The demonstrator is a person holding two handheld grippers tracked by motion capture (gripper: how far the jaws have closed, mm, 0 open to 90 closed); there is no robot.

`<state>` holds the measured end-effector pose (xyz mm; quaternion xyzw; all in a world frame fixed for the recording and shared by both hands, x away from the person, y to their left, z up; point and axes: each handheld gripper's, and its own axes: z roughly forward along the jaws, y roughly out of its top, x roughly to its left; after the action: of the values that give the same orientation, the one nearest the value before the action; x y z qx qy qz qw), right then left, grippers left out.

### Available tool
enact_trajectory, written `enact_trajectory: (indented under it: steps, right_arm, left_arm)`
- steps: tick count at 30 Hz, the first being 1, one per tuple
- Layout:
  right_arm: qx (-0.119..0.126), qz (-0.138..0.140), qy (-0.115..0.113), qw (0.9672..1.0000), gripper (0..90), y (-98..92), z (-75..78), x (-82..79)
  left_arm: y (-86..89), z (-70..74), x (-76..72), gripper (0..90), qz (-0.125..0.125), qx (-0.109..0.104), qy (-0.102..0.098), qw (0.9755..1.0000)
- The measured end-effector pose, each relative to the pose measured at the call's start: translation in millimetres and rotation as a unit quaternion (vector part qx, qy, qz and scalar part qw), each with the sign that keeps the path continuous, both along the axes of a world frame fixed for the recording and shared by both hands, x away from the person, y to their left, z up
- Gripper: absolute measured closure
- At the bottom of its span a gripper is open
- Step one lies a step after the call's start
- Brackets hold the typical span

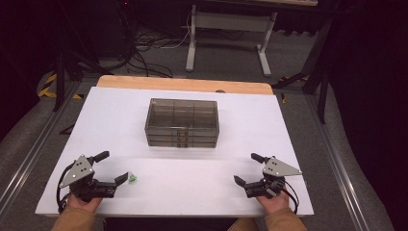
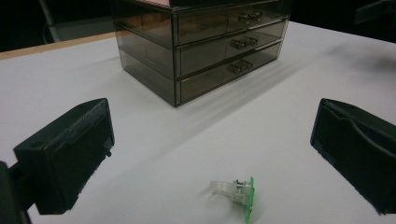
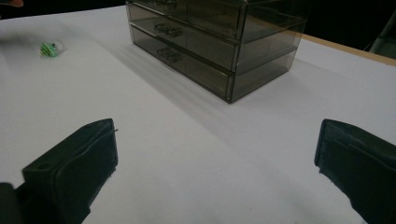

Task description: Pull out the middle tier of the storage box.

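Left tongs [image 1: 122,179]: you held them at the near left of the table [image 1: 288,144], jaws spread wide, nothing between the pads. They pointed right, toward the middle of the table.

Right tongs [image 1: 239,181]: you held them at the near right, jaws likewise spread and empty, pointing left toward the other pair.

Small clip [image 1: 132,179], clear plastic with a green end: it lay on the white tabletop just beyond the tips of the left tongs, on their right, not touched. Your left hand [image 1: 82,202] was by far the nearer; the right tongs stood well apart from it across the near edge. In the left gripper view the clip [image 2: 236,191] sat low between the two jaws, its long axis running across the gap, the green end toward the right jaw. A short push forward would likely have put it between the pads.

Drawer box [image 1: 182,122], smoked clear plastic, three drawers: it stood at the middle of the table, farther off than both tongs, all drawers shut.

Views compared: the left gripper view gave the clip's shape and lie; the right gripper view gave it only as a green speck [image 3: 49,48] far off, while the high view showed both hands.
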<state>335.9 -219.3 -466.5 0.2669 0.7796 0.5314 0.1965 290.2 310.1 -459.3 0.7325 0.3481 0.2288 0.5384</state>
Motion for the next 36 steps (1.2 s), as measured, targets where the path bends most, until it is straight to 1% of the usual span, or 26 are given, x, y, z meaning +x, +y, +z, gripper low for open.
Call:
enact_trajectory:
  steps: [2,3,4,5,6,7,9,10,11,15,19,21,23,25,28,30,32,36]
  right_arm:
    - [0.001,0.001,0.002,1.0,0.0,0.2,-0.1,0.2]
    - [-0.004,0.002,0.001,1.0,0.0,0.4,-0.1,0.0]
    - [-0.003,0.001,0.002,1.0,0.0,0.7,0.2,-0.3]
    - [-0.003,0.001,0.002,1.0,0.0,0.7,0.2,-0.3]
    - [-0.004,0.001,0.001,1.0,0.0,1.0,0.6,-0.4]
    - [-0.004,0.002,0.001,1.0,0.0,1.1,0.8,-0.4]
    - [-0.004,0.003,-0.001,1.0,0.0,1.4,0.8,-0.3]
    - [-0.008,0.004,-0.002,1.0,0.0,1.3,1.0,-0.4]
    - [-0.005,0.004,-0.001,1.0,0.0,1.8,1.1,-0.6]
    - [-0.011,0.008,-0.001,0.9999,0.0,2.5,1.7,-0.7]
    - [-0.007,0.013,-0.001,0.9999,0.0,4.7,1.9,0.5]
    - [-0.009,0.013,-0.001,0.9999,0.0,5.0,1.9,0.9]
    - [-0.007,0.018,0.003,0.9998,0.0,6.2,1.9,2.3]
    - [0.0,0.02,0.0,0.9998,0.0,8.5,3.5,2.9]
    - [0.005,0.02,-0.001,0.9998,0.0,12.9,6.4,3.8]
    - [0.003,0.024,0.005,0.9997,0.0,16.0,8.1,5.5]
    - [-0.002,0.029,0.011,0.9995,0.0,19.9,10.3,7.0]
    - [-0.005,0.037,0.01,0.9992,0.0,25.8,12.7,9.3]
  left_arm:
    - [-0.2,0.6,0.0,0.5,0.001,-0.001,-0.003,1.0]
    - [-0.4,1.7,-0.8,0.5,-0.003,-0.005,-0.004,1.0]
    - [-0.5,2.2,-1.4,0.5,-0.004,-0.002,-0.01,0.9999]
    - [-0.5,2.2,-1.4,0.5,-0.004,-0.002,-0.01,0.9999]
    - [-1.2,2.1,-2.1,0.5,-0.003,-0.004,-0.016,0.9999]
    - [-1.9,2.2,-2.5,0.6,-0.004,0.003,-0.016,0.9999]
    - [-2.5,1.9,-2.2,0.5,-0.003,0.003,-0.016,0.9999]
    - [-2.7,1.7,-2.1,0.5,-0.003,0.004,-0.014,0.9999]
    - [-2.6,1.4,-1.6,0.5,-0.002,0.002,-0.009,1.0]
    - [-1.8,1.2,-1.7,0.5,-0.001,0.003,-0.004,1.0]
    - [-1.5,2.1,-3.7,0.5,-0.002,0.009,-0.007,0.9999]
    - [-1.4,2.3,-4.3,0.5,-0.002,0.007,-0.009,0.9999]
    - [-1.0,2.1,-3.9,0.5,-0.003,0.008,-0.009,0.9999]
    - [-1.3,1.2,-3.8,0.5,-0.001,0.005,-0.005,1.0]
    - [-1.1,1.7,-4.2,0.5,-0.001,0.003,-0.006,1.0]
    - [-1.0,2.1,-4.1,0.5,-0.002,0.009,-0.009,0.9999]
    - [-1.3,2.2,-4.8,0.5,-0.002,0.008,-0.008,0.9999]
    - [-0.9,2.3,-4.2,0.5,-0.004,0.009,-0.008,0.9999]
